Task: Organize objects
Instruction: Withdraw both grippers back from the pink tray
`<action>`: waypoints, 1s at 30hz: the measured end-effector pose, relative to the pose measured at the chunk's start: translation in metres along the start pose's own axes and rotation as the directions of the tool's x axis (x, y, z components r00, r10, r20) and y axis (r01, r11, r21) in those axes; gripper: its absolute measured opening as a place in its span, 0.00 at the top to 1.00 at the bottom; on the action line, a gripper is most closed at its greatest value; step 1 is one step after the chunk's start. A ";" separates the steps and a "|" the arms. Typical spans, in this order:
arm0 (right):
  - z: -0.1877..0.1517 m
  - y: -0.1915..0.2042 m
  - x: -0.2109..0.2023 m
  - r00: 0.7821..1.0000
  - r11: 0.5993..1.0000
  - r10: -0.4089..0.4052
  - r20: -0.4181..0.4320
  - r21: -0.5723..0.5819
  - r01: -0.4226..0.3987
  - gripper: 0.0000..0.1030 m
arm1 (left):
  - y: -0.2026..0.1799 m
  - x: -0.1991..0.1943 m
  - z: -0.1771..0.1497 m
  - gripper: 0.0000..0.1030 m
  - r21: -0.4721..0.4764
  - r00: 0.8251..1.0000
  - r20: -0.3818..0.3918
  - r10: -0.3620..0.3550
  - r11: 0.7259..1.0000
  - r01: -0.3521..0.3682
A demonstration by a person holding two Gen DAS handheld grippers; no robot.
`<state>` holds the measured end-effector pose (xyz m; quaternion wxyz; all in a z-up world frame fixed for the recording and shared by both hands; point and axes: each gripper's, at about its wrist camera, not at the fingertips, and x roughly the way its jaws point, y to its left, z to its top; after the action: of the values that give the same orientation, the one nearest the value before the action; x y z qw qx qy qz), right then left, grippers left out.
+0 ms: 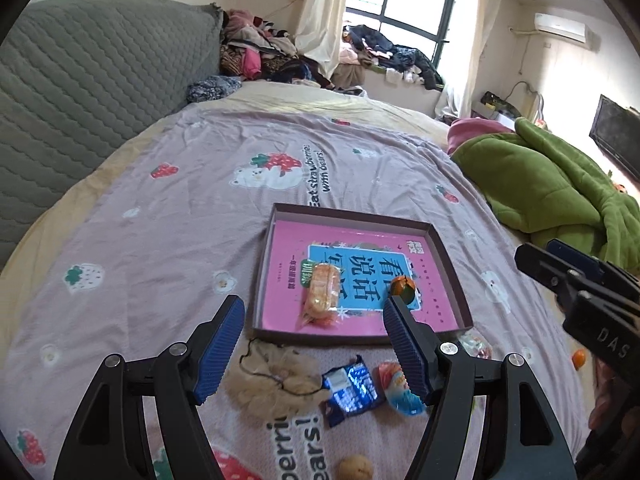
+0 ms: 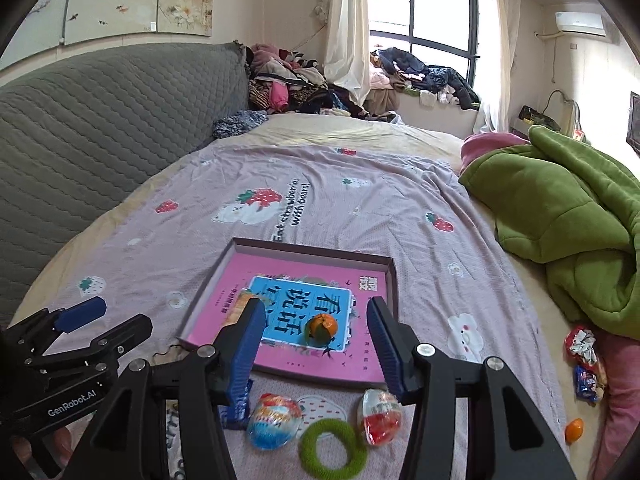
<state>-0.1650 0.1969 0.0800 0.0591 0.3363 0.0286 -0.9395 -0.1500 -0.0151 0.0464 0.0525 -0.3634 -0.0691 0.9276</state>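
Note:
A shallow brown tray lies on the bed with a pink book in it. On the book rest an orange snack packet and a small mandarin. My left gripper hovers open above the tray's near edge, nothing between its fingers. In the right wrist view my right gripper is also open and holds nothing; the mandarin lies on the book beyond its fingertips, inside the tray. In front of the tray lie a beige scrunchie, a blue packet, two wrapped toy eggs and a green hair tie.
A walnut sits at the near edge. A second mandarin and several snack packets lie at the right by a green quilt. A grey padded headboard runs along the left. Clothes are piled at the far end.

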 end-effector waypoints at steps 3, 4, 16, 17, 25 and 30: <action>0.000 0.002 -0.013 1.000 1.000 -0.010 0.014 -0.010 0.010 0.49 | 0.001 -0.014 -0.003 0.29 0.001 1.000 0.004 0.008 1.000 -0.008; -0.001 0.002 -0.017 1.000 1.000 -0.013 0.015 -0.012 0.013 0.49 | 0.000 -0.018 -0.004 0.29 0.003 1.000 0.005 0.014 1.000 -0.014; -0.014 0.006 -0.065 0.999 1.000 -0.013 0.051 -0.026 0.014 0.49 | -0.011 -0.055 -0.019 0.29 0.043 0.999 0.027 0.031 0.999 -0.032; -0.015 0.005 -0.068 0.999 1.000 -0.011 0.052 -0.024 0.012 0.49 | -0.012 -0.057 -0.021 0.29 0.047 0.999 0.028 0.033 0.998 -0.035; -0.024 0.003 -0.085 0.998 1.000 -0.012 0.061 -0.020 0.013 0.48 | -0.016 -0.062 -0.033 0.29 0.054 0.999 0.015 0.038 0.998 -0.039; -0.028 0.000 -0.091 0.998 1.000 -0.007 0.067 -0.012 0.008 0.48 | -0.014 -0.064 -0.036 0.29 0.053 0.998 0.011 0.057 0.997 -0.058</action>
<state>-0.0774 0.2081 0.1158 0.0585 0.3039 0.0338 -0.9503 -0.0779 -0.0073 0.0655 0.0350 -0.3595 -0.0343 0.9319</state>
